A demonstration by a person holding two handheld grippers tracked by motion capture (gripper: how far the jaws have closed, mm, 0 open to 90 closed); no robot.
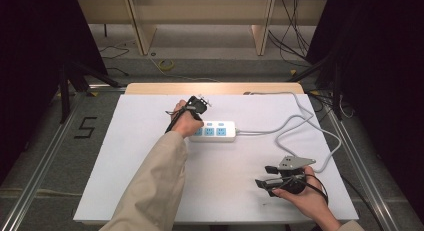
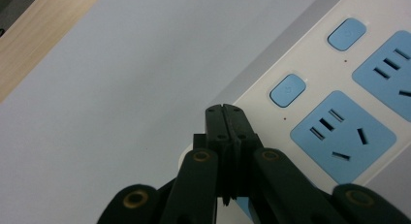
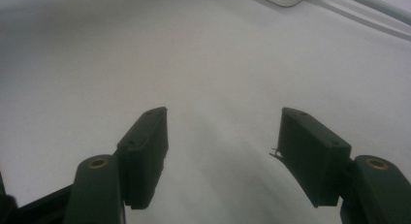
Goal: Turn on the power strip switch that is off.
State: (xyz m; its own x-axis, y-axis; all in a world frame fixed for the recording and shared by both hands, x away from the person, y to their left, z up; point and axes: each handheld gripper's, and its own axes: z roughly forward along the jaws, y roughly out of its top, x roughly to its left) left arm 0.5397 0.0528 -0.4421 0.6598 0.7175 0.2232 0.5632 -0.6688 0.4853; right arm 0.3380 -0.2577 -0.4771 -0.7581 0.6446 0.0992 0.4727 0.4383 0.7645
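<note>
A white power strip with blue sockets lies across the middle of the white table top. My left gripper is shut with nothing between its jaws. Its tips hover at the strip's left end, just short of a blue button; whether they touch the strip I cannot tell. In the high view a hand holds that gripper over the strip's left end. My right gripper rests at the near right, open and holding nothing, pointing left across bare table.
The strip's white cable loops over the right side of the table and off the far edge. A second blue button sits further along the strip. A wooden strip borders the table's far edge. Cables lie on the floor behind.
</note>
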